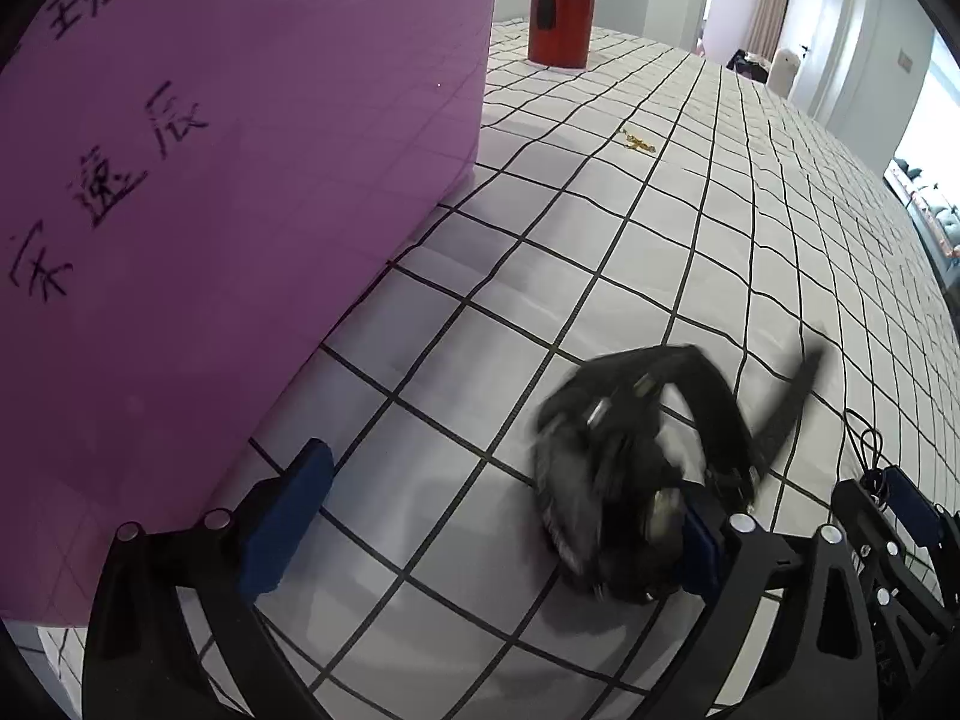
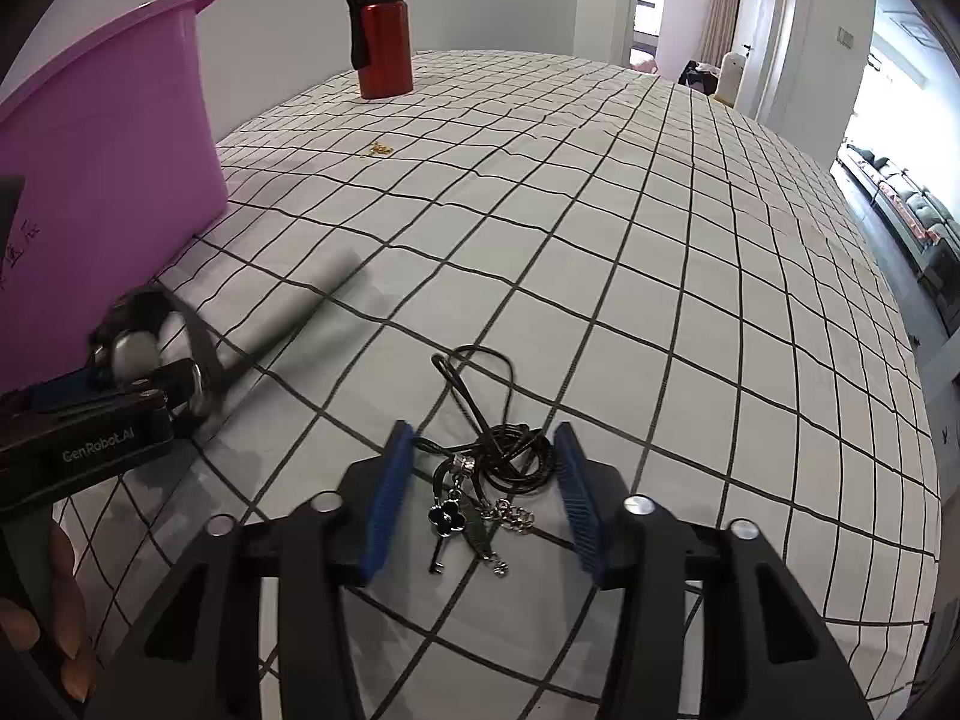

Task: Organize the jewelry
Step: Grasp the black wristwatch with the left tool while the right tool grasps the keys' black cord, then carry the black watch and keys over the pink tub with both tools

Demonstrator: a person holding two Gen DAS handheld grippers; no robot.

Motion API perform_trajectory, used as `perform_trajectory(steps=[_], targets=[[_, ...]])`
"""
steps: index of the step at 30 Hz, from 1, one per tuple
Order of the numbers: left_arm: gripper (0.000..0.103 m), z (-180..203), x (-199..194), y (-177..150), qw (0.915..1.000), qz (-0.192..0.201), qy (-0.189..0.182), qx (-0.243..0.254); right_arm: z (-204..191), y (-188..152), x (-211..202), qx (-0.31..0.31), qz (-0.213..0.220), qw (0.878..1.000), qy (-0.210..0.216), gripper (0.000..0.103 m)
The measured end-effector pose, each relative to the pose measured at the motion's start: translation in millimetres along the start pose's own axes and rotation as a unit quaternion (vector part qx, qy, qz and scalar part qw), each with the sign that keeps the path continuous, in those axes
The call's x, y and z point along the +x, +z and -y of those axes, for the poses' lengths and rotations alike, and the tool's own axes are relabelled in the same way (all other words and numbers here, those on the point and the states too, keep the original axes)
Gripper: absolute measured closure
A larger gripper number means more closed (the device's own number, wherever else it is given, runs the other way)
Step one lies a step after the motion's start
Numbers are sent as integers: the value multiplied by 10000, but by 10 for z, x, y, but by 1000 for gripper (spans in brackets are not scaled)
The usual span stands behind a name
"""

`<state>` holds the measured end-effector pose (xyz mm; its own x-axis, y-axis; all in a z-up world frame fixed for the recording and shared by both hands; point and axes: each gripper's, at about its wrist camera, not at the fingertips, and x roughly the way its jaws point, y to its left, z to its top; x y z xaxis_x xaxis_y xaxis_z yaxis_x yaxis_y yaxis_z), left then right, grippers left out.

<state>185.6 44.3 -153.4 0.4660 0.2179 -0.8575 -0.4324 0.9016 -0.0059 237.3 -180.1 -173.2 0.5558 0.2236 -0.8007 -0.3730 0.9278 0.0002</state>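
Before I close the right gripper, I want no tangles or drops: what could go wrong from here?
1. The right gripper is open around the black cord necklace; one cord loop trails beyond the pads and could drag or snag.
2. The black wristwatch looks blurred against one pad of the open left gripper, so it may slide.
3. The gold chain is small, easily overlooked.

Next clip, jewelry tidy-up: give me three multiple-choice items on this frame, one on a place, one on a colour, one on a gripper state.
1. The black cord necklace lies:
A. in the tub
B. between the right gripper fingers
C. beside the bottle

2. The bottle is:
A. red
B. green
C. white

3. The left gripper is:
A. shut on the watch
B. open
C. out of view

Answers: 1 B, the cord sits on the cloth between the blue pads. 2 A, red body. 3 B, pads stand wide apart, the watch against one.
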Motion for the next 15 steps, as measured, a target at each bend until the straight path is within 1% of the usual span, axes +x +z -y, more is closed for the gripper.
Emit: perform_trajectory(steps=[1, 2, 3, 4, 5, 6, 7, 9, 15], targets=[[15, -5, -13, -13, 10000, 17, -10, 6, -11, -5, -9, -6, 11, 10000, 0, 66], [24, -3, -41, -27, 10000, 56, -34, 34, -21, -15, -17, -12, 22, 10000, 0, 77], [29, 10, -64, -39, 9999, 91, -69, 92, -25, -21, -26, -20, 26, 10000, 7, 83], [40, 28, -93, -56, 9997, 124, -118, 157, -29, -25, -33, -22, 26, 10000, 15, 84], [53, 66, -123, -70, 9994, 154, -187, 261, -31, -35, -42, -21, 24, 10000, 28, 88], [60, 99, -146, -81, 9990, 169, -250, 340, -29, -43, -54, -14, 20, 10000, 50, 91], [78, 140, -171, -94, 9985, 175, -320, 416, -25, -54, -70, 6, 10, 10000, 99, 91], [80, 180, -192, -114, 9983, 180, -258, 484, -13, -85, -125, 66, 36, 9998, 192, 92], [80, 126, -246, -203, 9983, 106, -461, 354, 54, -212, -312, 178, 98, 9994, 296, 92]])
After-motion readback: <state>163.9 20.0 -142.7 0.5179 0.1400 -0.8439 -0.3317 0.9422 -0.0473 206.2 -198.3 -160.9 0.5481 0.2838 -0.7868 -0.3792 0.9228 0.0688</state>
